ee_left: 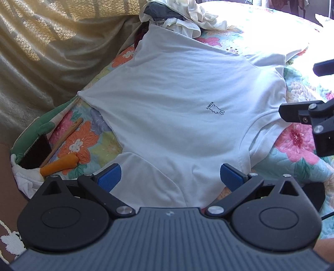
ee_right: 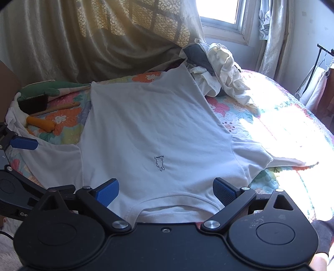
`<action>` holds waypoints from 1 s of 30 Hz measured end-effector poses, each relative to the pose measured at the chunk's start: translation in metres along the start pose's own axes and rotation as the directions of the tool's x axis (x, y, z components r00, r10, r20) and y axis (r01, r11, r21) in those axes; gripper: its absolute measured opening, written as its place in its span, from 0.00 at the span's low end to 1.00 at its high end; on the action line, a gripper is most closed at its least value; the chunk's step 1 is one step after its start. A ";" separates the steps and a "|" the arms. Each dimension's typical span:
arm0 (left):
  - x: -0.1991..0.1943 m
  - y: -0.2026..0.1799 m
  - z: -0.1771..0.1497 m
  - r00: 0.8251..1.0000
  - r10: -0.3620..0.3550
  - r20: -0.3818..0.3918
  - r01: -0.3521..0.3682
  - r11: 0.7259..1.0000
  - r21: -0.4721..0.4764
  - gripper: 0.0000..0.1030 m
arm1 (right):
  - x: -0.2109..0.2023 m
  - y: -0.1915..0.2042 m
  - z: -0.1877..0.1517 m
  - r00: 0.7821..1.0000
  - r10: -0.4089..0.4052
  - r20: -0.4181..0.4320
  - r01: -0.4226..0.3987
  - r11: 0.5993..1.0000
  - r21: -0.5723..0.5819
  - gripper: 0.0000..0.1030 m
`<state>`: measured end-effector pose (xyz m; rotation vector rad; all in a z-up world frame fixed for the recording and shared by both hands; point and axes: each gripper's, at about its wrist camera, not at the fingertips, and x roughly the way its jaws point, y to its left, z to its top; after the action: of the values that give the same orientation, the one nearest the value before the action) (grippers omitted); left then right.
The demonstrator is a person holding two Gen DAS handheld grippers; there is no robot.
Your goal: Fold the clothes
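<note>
A white T-shirt [ee_left: 167, 100] with a small rabbit print [ee_left: 216, 109] lies spread flat, front up, on a floral bedspread [ee_left: 83, 143]. It also shows in the right wrist view [ee_right: 150, 129], collar nearest me. My left gripper [ee_left: 170, 177] is open and empty, just above the shirt's near sleeve. My right gripper [ee_right: 166, 190] is open and empty, just above the collar [ee_right: 173, 203]. The right gripper's fingers [ee_left: 292, 112] show at the right edge of the left wrist view. A left gripper finger [ee_right: 24, 143] shows by the left sleeve.
A pile of crumpled clothes [ee_right: 217, 68] sits beyond the shirt's hem. A brush [ee_left: 36, 154], a wooden stick [ee_left: 64, 139] and an orange and green plush toy [ee_left: 60, 164] lie left of the shirt. A curtain [ee_right: 104, 41] hangs behind. A window [ee_right: 223, 12] lights the bed's right side.
</note>
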<state>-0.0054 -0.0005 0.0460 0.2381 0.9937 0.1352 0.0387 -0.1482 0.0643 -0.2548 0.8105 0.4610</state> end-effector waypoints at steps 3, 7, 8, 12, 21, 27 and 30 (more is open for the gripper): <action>0.001 -0.002 0.000 1.000 -0.001 -0.003 0.001 1.000 0.006 1.00 | 0.000 -0.001 0.000 1.000 -0.003 0.004 0.003 1.000 0.008 0.96; 0.003 -0.002 0.001 1.000 -0.002 -0.014 0.002 1.000 0.002 1.00 | 0.001 -0.001 0.000 1.000 -0.005 0.000 0.005 1.000 0.006 0.96; 0.003 -0.002 0.001 1.000 -0.007 -0.019 0.007 1.000 -0.004 1.00 | 0.001 -0.001 0.000 1.000 -0.006 -0.001 0.006 1.000 0.006 0.96; 0.004 0.000 0.002 1.000 -0.013 -0.025 0.013 1.000 -0.018 1.00 | 0.001 0.000 -0.001 1.000 -0.006 -0.001 0.006 1.000 0.005 0.96; 0.020 0.004 0.006 0.999 -0.014 -0.045 0.013 1.000 -0.022 1.00 | 0.014 0.002 0.000 0.999 -0.004 -0.046 0.003 0.999 -0.032 0.96; 0.020 0.022 0.011 0.999 -0.046 -0.017 0.045 0.997 -0.065 1.00 | 0.015 0.007 0.007 0.998 -0.019 -0.059 0.012 0.994 -0.106 0.96; 0.020 0.037 0.009 0.998 -0.066 0.002 0.065 0.992 -0.108 1.00 | 0.010 0.009 0.007 0.998 -0.025 -0.063 0.016 0.992 -0.128 0.96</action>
<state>0.0132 0.0384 0.0443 0.1066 0.9917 0.1287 0.0447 -0.1350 0.0613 -0.3974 0.8418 0.4877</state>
